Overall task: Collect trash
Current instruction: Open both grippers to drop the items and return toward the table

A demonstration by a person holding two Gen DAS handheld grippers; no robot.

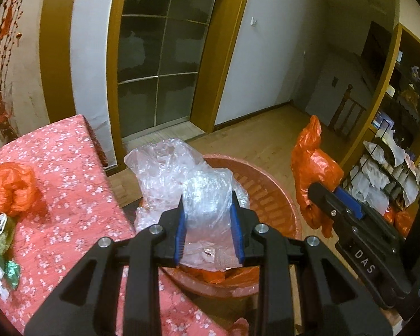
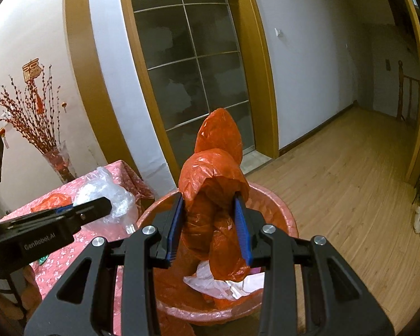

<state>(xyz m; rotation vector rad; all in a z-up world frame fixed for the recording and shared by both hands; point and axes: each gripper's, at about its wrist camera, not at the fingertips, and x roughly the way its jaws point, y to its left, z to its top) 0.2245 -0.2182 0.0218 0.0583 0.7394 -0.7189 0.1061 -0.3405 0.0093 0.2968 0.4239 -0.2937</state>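
**Over the Basket, Both Grippers Loaded**

Above the pink basket (image 1: 277,196), in the left wrist view, the left gripper (image 1: 208,218) pinches a wad of clear plastic wrap (image 1: 182,173) between its blue pads, the bulk of it billowing toward 11 o'clock. At 3 o'clock the right gripper (image 1: 336,198) carries an orange plastic bag (image 1: 310,173). On the floral tablecloth (image 1: 56,168), at 9 o'clock, another orange bag (image 1: 11,190) and some foil wrappers (image 1: 0,240) wait uncollected.

Seen from the right wrist, the right gripper (image 2: 210,224) is closed on the orange plastic bag (image 2: 215,184), which stands up toward 12 o'clock and hangs down into the basket (image 2: 280,204) — white and orange scraps already lie inside. The left gripper (image 2: 78,210) sits at 9 o'clock with its wrap (image 2: 103,193).

To do this step well, I'd bring each load squarely over the basket's mouth before letting go, lowering enough that the light plastic cannot drift out — the wrap looks springy and may cling to a pad. Release one, then the other.
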